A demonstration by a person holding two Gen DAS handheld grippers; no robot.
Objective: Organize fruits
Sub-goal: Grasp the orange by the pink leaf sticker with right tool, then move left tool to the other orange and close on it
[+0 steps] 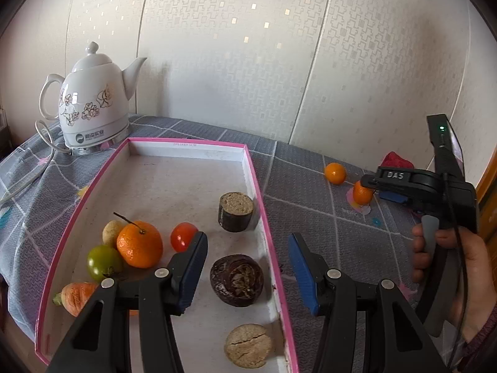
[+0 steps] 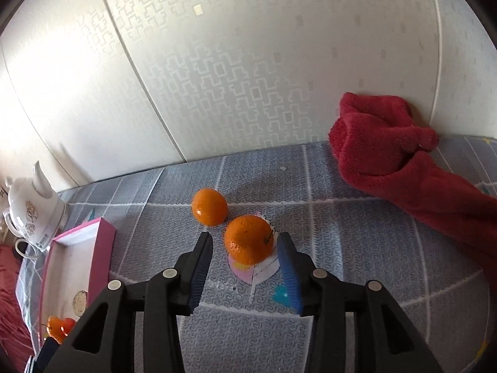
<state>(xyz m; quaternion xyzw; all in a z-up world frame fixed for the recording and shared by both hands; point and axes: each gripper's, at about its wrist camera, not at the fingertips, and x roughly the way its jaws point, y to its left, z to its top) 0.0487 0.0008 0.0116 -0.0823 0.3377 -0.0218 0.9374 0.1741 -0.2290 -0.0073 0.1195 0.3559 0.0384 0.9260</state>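
**Right gripper lines up on the nearer orange**

The right gripper point(image 2: 245, 248) hangs low over the table with its jaws partly open. The nearer orange point(image 2: 249, 239) sits on the cloth between the tips, closer to the blue-padded finger; neither pad appears to press on it, so nothing is held yet. A second orange point(image 2: 209, 206) lies just behind and to the left, near the first but apart from it.

To do this pick well, the gripper should probably slide forward until the pads sit on either side of the widest part of the fruit, then close gently. The skin is round and smooth, so a grip near the tips could squeeze it out forward and knock the other orange away.

The left gripper point(image 1: 248, 261) hovers over the pink-edged box point(image 1: 264, 217), half open and empty, straddling the box's right wall. Inside the box lie an orange with a stem point(image 1: 139, 244), a red tomato point(image 1: 183, 236), a green tomato point(image 1: 102, 261), a carrot point(image 1: 77, 297) and some dark and pale round pieces.

The table wears a grey patterned cloth point(image 2: 341, 217). A white kettle point(image 1: 93, 102) stands behind the box, a red towel point(image 2: 388, 143) lies against the pale patterned wall point(image 2: 248, 62).
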